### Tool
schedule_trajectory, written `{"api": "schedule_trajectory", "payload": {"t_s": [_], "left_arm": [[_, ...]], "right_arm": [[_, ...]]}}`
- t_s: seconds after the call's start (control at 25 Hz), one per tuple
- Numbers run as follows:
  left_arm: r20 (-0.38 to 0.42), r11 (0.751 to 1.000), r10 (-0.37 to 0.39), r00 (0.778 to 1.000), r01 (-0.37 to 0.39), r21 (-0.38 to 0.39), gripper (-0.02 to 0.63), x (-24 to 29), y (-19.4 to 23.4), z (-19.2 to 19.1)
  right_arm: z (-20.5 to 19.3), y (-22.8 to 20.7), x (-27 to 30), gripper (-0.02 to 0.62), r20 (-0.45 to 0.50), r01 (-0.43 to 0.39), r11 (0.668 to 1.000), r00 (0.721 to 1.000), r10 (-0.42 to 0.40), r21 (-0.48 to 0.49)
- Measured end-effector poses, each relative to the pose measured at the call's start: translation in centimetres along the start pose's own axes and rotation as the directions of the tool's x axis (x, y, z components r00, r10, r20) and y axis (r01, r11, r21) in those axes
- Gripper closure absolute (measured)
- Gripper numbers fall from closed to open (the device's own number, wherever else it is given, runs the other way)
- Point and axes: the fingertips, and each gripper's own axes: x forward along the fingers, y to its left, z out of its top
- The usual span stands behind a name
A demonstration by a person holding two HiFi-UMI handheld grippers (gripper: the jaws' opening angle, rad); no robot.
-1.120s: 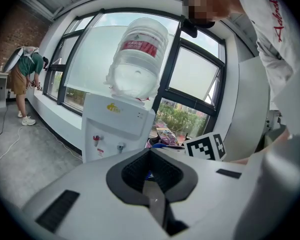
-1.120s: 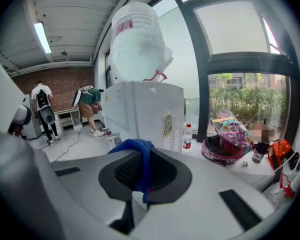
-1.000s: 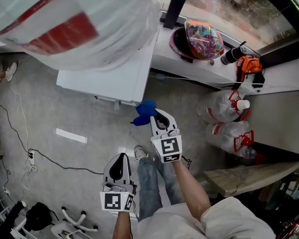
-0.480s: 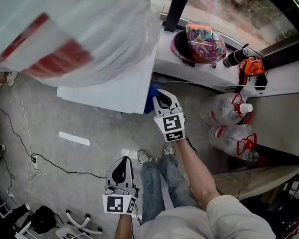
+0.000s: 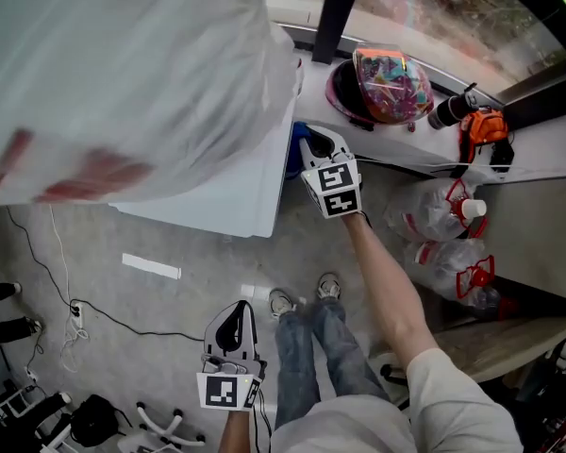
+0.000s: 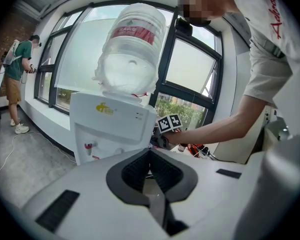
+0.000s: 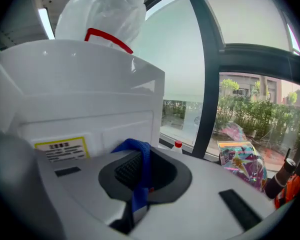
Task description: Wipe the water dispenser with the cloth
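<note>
The right gripper [image 5: 316,144] is stretched out to the far right side of the white water dispenser [image 5: 222,187]. Its fingers [image 7: 126,170] are closed on a blue cloth [image 5: 293,151]. In the right gripper view a fold of the cloth stands up between the dark pads, and a strip of it hangs down towards the camera. The cloth lies right at the dispenser's side wall, beside a yellow label [image 7: 60,149]. Whether it presses on the panel I cannot tell.

The left gripper [image 5: 232,327] hangs low and near, well apart from the dispenser, above the floor [image 5: 123,243] by the person's legs. Its fingers are drawn together at the tips with nothing between them. Its own view looks up at the dispenser's front, which carries two taps [image 6: 88,146], and at the big clear water bottle [image 6: 132,49] on top.

On the window sill [image 5: 547,149], right of the dispenser, sits a colourful helmet [image 5: 389,74]. Clear plastic jugs [image 5: 432,213] stand on the floor below it. Another person in a green shirt [image 6: 16,66] stands at the far left window.
</note>
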Motion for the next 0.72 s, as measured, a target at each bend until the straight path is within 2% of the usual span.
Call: {"api": "schedule_trajectory", "payload": {"t_s": [0.32, 0.56, 0.72], "left_arm": [[-0.005, 1.0, -0.004, 1.0, 0.004, 0.002, 0.595, 0.8, 0.0, 0.1], [-0.002, 1.0, 0.006, 1.0, -0.006, 0.004, 0.595, 1.0, 0.3, 0.3], [0.01, 1.0, 0.005, 1.0, -0.005, 0.001, 0.595, 1.0, 0.2, 0.2]], "right_arm": [[1.5, -4.1, 3.7, 0.572, -0.02, 0.002, 1.0, 1.0, -0.003, -0.028], [1.1, -3.7, 3.0, 0.572, -0.014, 0.012, 1.0, 1.0, -0.013, -0.017], [-0.7, -2.3, 0.7, 0.572, -0.017, 0.018, 1.0, 1.0, -0.018, -0.019]]}}
